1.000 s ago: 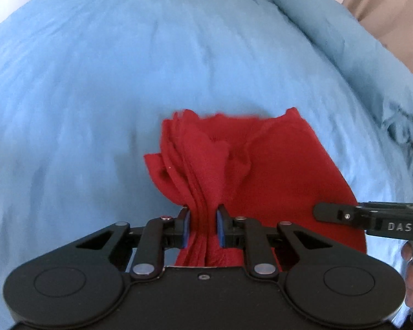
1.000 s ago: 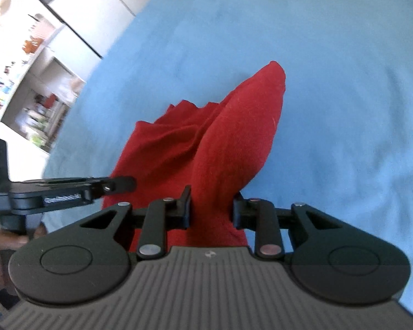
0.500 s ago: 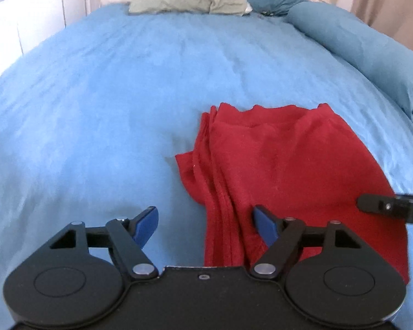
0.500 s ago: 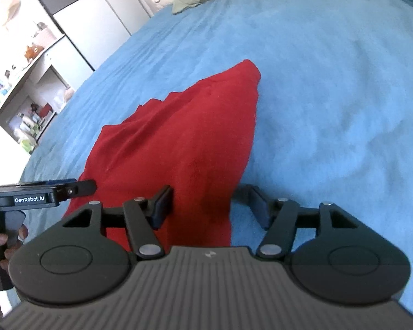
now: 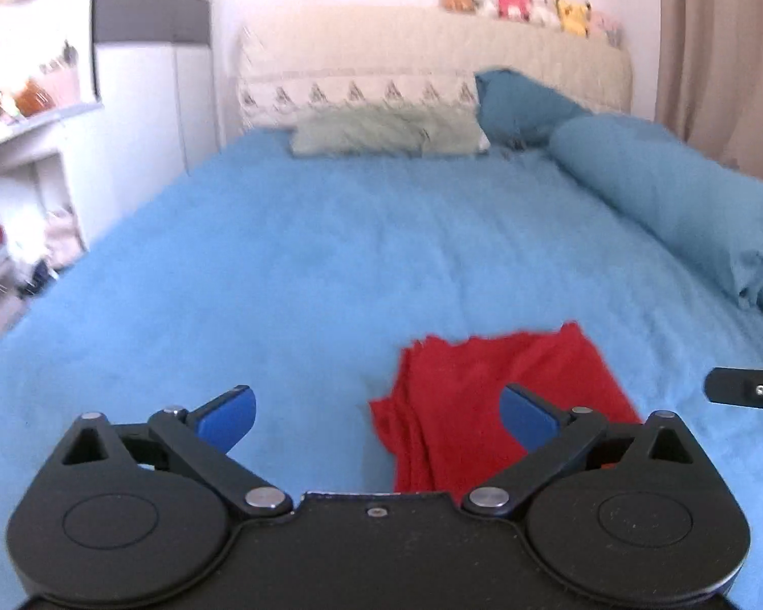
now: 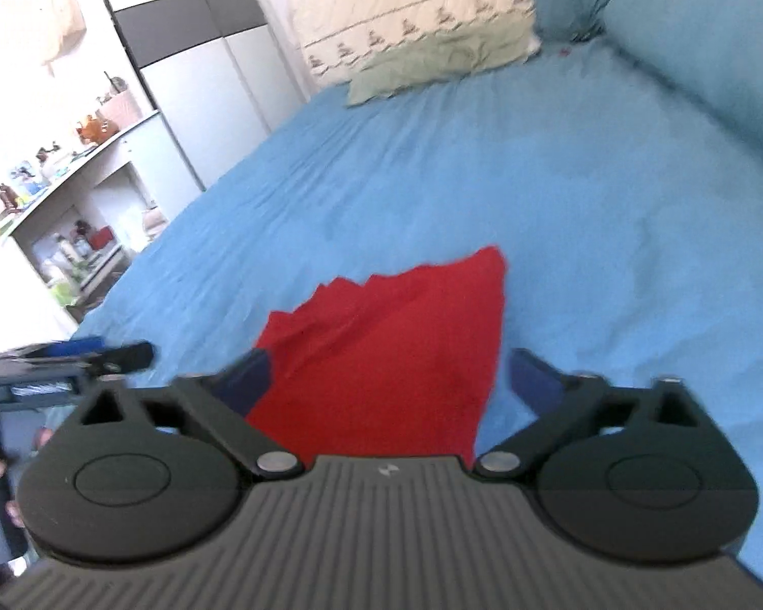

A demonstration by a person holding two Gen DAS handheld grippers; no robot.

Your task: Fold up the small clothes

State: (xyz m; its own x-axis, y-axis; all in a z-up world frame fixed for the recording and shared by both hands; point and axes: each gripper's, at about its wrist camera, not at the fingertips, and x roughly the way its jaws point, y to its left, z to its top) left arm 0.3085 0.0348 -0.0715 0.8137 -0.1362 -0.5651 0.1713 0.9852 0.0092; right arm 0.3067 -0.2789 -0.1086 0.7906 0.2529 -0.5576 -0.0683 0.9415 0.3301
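Observation:
A folded red cloth [image 5: 463, 396] lies flat on the blue bedspread [image 5: 305, 254], with stacked layered edges on its left side. My left gripper [image 5: 376, 414] is open and empty, raised above the cloth's near left edge. In the right wrist view the red cloth [image 6: 397, 345] lies in front of my right gripper [image 6: 391, 376], which is open and empty above its near end. The left gripper also shows at the left edge of the right wrist view [image 6: 76, 358], and the right gripper's tip shows in the left wrist view [image 5: 742, 389].
Pillows [image 5: 386, 124] and a beige headboard [image 5: 483, 51] stand at the far end of the bed. A rolled blue duvet [image 5: 686, 203] runs along the right side. White shelves with small items [image 6: 71, 178] stand left of the bed.
Both grippers let go of the red cloth, opened wide, and pulled back and up. The cloth now lies flat on the bed.

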